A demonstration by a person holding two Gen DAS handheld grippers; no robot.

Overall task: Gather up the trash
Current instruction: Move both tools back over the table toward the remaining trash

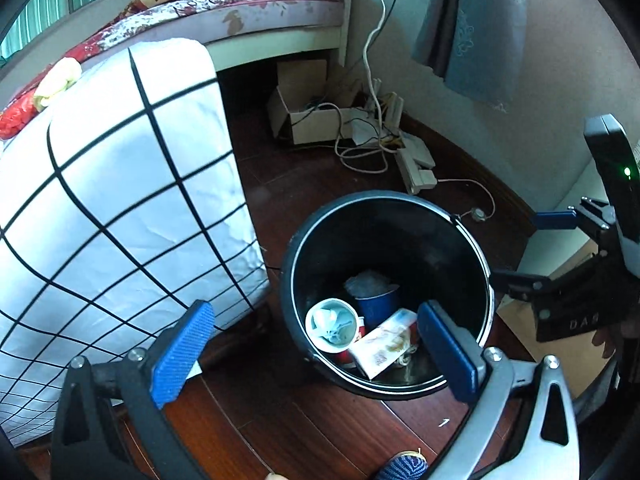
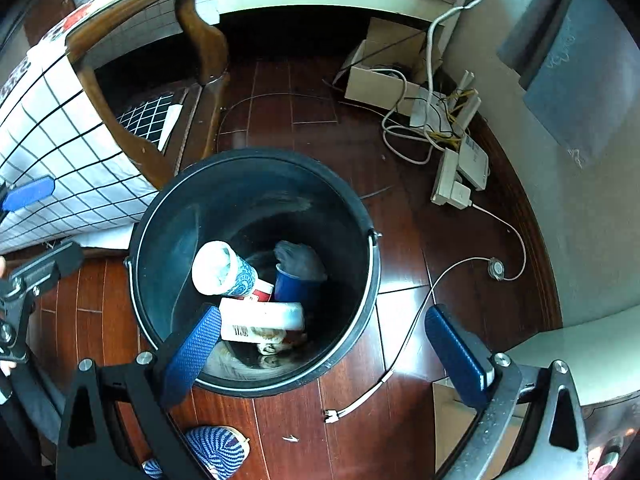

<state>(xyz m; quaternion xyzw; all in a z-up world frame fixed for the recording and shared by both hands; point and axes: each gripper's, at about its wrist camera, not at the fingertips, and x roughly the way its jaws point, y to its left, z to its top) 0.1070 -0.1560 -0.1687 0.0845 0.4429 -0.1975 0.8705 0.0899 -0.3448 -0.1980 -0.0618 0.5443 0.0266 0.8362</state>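
A black bin [image 1: 400, 236] [image 2: 240, 208] stands on the dark wooden floor. Inside it lie a white cup with a blue pattern [image 1: 332, 326] [image 2: 224, 270], a blue cup [image 1: 378, 308] [image 2: 296, 286] stuffed with crumpled wrap, and a white carton [image 1: 384, 342] [image 2: 264, 320]. My left gripper [image 1: 316, 352] hangs open over the bin's near rim, nothing between its blue pads. My right gripper [image 2: 324, 356] is also open and empty, one pad over the bin, the other over the floor. Each gripper shows at the edge of the other's view, the right gripper [image 1: 536, 250] and the left gripper [image 2: 40, 228].
A table under a white checked cloth [image 1: 120, 200] [image 2: 60, 140] stands close to the bin's left. A cardboard box [image 1: 304, 120], tangled cables and a power strip [image 1: 416, 168] lie by the wall. A loose cable [image 2: 400, 360] crosses the floor. A blue knitted slipper [image 2: 216, 452] is near.
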